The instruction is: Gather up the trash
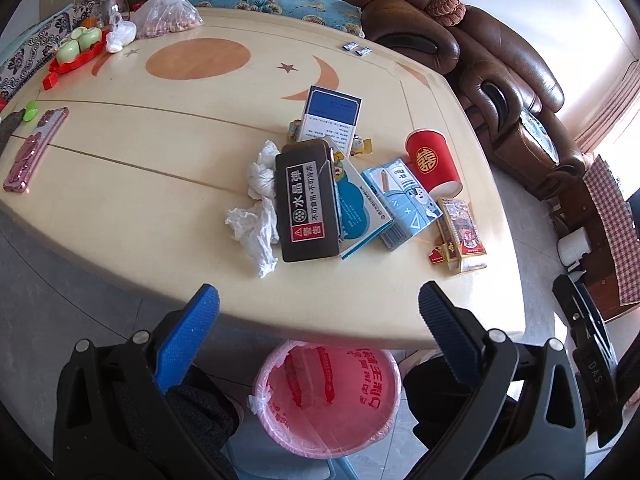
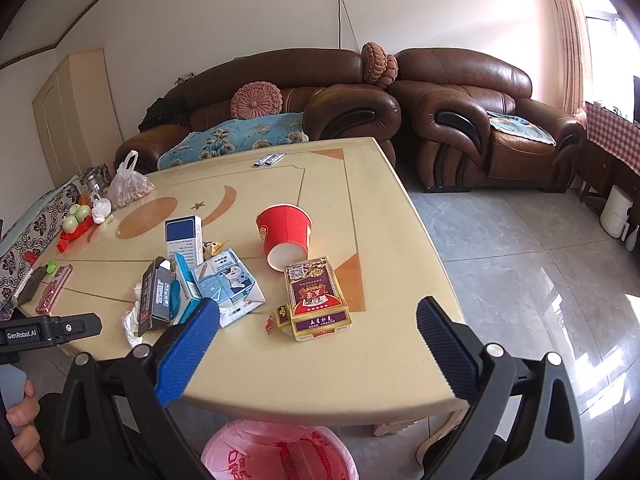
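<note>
A pile of trash lies on the cream table (image 1: 160, 184): crumpled white tissues (image 1: 256, 216), a black box (image 1: 306, 200), a blue booklet (image 1: 360, 216), a light blue carton (image 1: 404, 200), a tipped red paper cup (image 1: 432, 164), a red and gold card box (image 1: 462, 232) and a standing blue and white box (image 1: 330, 118). My left gripper (image 1: 320, 312) is open and empty over the table's near edge. My right gripper (image 2: 320, 328) is open and empty, near the card box (image 2: 318, 298) and cup (image 2: 286, 236). A pink-lined bin (image 1: 326, 396) stands under the table edge.
A pink phone (image 1: 36, 148), green teacups on a red tray (image 1: 78, 44), a bag of nuts (image 1: 166, 12) and two small sachets (image 1: 356, 48) lie farther off. Brown leather sofas (image 2: 472, 120) stand behind the table (image 2: 360, 208). Tiled floor (image 2: 520, 280) lies to the right.
</note>
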`<state>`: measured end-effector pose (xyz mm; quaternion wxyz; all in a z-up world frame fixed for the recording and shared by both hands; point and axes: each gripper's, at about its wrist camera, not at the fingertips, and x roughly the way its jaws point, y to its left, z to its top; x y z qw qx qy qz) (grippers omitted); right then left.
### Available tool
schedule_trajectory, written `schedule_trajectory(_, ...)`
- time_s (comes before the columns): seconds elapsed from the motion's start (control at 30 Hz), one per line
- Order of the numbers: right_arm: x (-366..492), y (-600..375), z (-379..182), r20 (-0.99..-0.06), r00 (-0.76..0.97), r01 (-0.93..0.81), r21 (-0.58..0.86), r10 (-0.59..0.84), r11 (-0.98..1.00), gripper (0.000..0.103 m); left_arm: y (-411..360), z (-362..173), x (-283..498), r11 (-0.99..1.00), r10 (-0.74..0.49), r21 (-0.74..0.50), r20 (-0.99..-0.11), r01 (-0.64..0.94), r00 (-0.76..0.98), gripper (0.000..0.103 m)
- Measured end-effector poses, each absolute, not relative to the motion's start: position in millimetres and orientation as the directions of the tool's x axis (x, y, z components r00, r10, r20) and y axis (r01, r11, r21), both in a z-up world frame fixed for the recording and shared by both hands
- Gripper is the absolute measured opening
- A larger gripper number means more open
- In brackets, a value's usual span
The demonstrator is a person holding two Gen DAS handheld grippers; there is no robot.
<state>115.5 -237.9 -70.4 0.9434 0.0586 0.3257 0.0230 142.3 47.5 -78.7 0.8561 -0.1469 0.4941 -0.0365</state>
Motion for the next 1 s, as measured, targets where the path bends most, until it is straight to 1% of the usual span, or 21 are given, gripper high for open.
schedule_trajectory(0.07,124.7,-236.7,-75.4,-0.619,0.780,-0.013,0.126,0.089,0.992,0.097,46.9,-83.7,150.0,0.942,-0.256,-0.329,-0.828,-0.062,0.499,0.098)
schedule_trajectory(0.27,147.5,-228.1,-91.3,-0.636,0.767,-0.052,0.078,0.090,0.996,0.097,48.5,-103.1,164.3,0.915,-0.337,-0.402,-0.819,-0.045,0.464,0.098)
schedule_trajectory(0.43,165.3,-222.8,-104.3,-0.650,0.753,-0.071,0.067,0.098,0.995,0.097,46.7,-115.4,175.8,0.913,-0.348,-0.406,-0.827,-0.041,0.441,0.098)
schedule_trajectory(0.67,184.5,-214.3,-124.8,-0.671,0.735,-0.091,0.049,0.100,0.995,0.097,51.5,-134.2,194.9,0.872,-0.421,-0.484,-0.814,-0.068,0.399,0.098)
schedule_trajectory(0.83,197.4,-211.7,-139.1,-0.684,0.724,-0.099,0.027,0.090,0.995,0.097,47.2,-143.6,207.7,0.852,-0.457,-0.519,-0.803,-0.071,0.381,0.098)
schedule_trajectory(1.0,208.5,-213.2,-150.5,-0.700,0.708,-0.100,0.035,0.096,0.994,0.097,47.2,-145.4,215.1,0.835,-0.472,-0.543,-0.790,-0.086,0.391,0.098)
